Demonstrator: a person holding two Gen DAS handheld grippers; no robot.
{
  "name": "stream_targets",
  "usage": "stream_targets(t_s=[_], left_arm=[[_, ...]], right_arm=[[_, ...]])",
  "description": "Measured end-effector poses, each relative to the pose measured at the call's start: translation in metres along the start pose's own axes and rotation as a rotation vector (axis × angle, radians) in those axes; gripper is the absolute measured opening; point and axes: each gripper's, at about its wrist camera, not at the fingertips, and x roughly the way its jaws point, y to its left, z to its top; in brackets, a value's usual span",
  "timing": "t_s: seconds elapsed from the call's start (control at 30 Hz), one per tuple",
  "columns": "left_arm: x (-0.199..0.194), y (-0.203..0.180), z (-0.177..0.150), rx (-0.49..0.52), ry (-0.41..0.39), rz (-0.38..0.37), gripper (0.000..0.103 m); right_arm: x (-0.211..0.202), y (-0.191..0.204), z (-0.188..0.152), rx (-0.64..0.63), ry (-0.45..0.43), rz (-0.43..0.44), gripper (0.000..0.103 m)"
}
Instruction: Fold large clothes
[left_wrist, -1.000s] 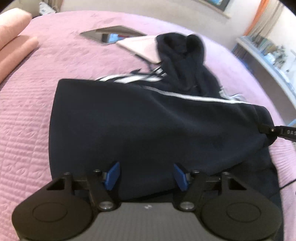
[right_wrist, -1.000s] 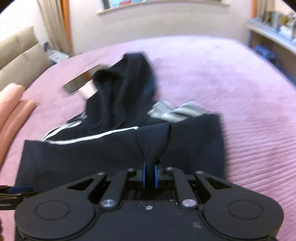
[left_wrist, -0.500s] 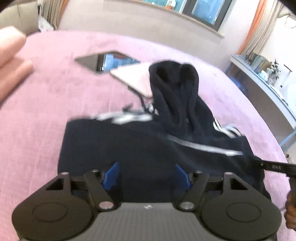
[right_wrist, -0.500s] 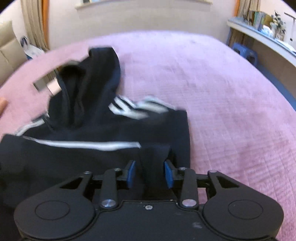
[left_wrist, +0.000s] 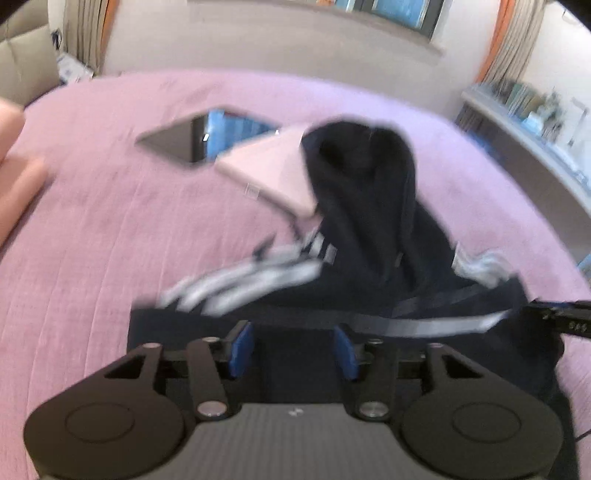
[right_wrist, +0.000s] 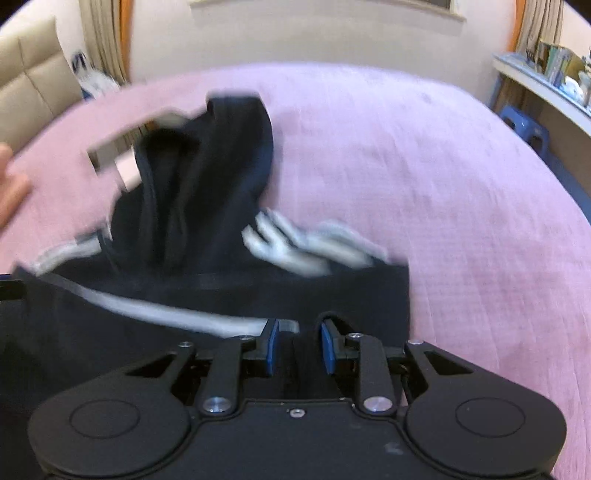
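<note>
navy hoodie (left_wrist: 369, 280) lies under both open claws.

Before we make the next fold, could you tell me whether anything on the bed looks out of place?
Yes: the dark hoodie's hood lies draped over a corner of a pink flat device, beside a dark tablet on the pink bedspread. Folding could drag them.

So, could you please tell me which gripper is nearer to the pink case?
Left. The left gripper faces the pink case across the hoodie; the right gripper is off to the side, beyond the hood. Both have just been closing, fabric between their fingers.
</note>
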Motion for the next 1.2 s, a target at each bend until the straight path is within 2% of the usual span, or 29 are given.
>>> stream_targets(t_s=[0.13, 0.27, 0.3, 0.33, 0.43, 0.5, 0.57, 0.63, 0.67, 0.7, 0.73, 0.77, 0.8, 0.9, 0.97, 1.03, 1.1, 1.13, 1.2], left_arm=[[0.024, -0.012, 0.059, 0.004, -0.074, -0.021, 0.062], [0.069, -0.016, 0.115, -0.029, -0.098, -0.03, 0.062], [0.082, -0.016, 0.129, -0.044, -0.1, -0.023, 0.063], [0.096, -0.016, 0.138, -0.047, -0.1, -0.026, 0.064], [0.14, -0.016, 0.161, -0.051, -0.045, -0.006, 0.065], [0.163, -0.013, 0.167, -0.056, -0.016, -0.039, 0.065], [0.184, -0.012, 0.172, -0.049, 0.013, -0.046, 0.058], [0.203, -0.011, 0.173, -0.052, 0.045, -0.055, 0.026], [0.211, -0.012, 0.171, -0.051, 0.069, -0.049, 0.019], [0.216, -0.013, 0.171, -0.043, 0.077, -0.037, 0.013], [0.218, -0.013, 0.17, -0.034, 0.061, -0.021, 0.011], [0.215, -0.012, 0.17, -0.034, 0.041, -0.007, 0.009], [0.21, -0.009, 0.17, -0.041, 0.012, 0.0, 0.008], [0.177, 0.013, 0.172, -0.086, -0.083, -0.026, 0.008], [0.151, 0.026, 0.171, -0.11, -0.141, -0.046, 0.008], [0.132, 0.036, 0.171, -0.123, -0.17, -0.034, 0.008], [0.124, 0.044, 0.163, -0.125, -0.163, -0.025, 0.01], [0.128, 0.045, 0.156, -0.109, -0.145, 0.001, 0.015], [0.149, 0.047, 0.135, -0.04, -0.056, 0.077, 0.023]], right_arm=[[0.012, 0.01, 0.042, 0.0, -0.096, 0.069, 0.034], [0.037, 0.023, 0.085, -0.011, -0.178, 0.113, 0.038], [0.045, 0.026, 0.096, -0.006, -0.188, 0.125, 0.045], [0.054, 0.028, 0.106, 0.004, -0.192, 0.131, 0.052], [0.086, 0.034, 0.132, 0.052, -0.181, 0.162, 0.054], [0.105, 0.04, 0.142, 0.069, -0.165, 0.171, 0.058], [0.123, 0.046, 0.149, 0.065, -0.155, 0.16, 0.065], [0.143, 0.055, 0.154, 0.048, -0.129, 0.13, 0.065], [0.152, 0.06, 0.155, 0.038, -0.104, 0.111, 0.064], [0.162, 0.065, 0.155, 0.028, -0.067, 0.085, 0.056], [0.171, 0.067, 0.154, 0.018, -0.037, 0.073, 0.029], [0.179, 0.069, 0.154, 0.0, -0.01, 0.077, 0.008], [0.178, 0.067, 0.152, -0.019, -0.017, 0.064, 0.008], [0.14, 0.047, 0.146, -0.064, -0.148, -0.029, 0.008], [0.107, 0.013, 0.144, -0.009, -0.206, -0.03, 0.007], [0.085, -0.015, 0.139, 0.044, -0.224, -0.027, 0.007], [0.08, -0.032, 0.13, 0.041, -0.202, -0.007, 0.009], [0.085, -0.038, 0.124, 0.034, -0.176, 0.005, 0.013], [0.112, -0.042, 0.11, 0.018, -0.075, 0.029, 0.02]])
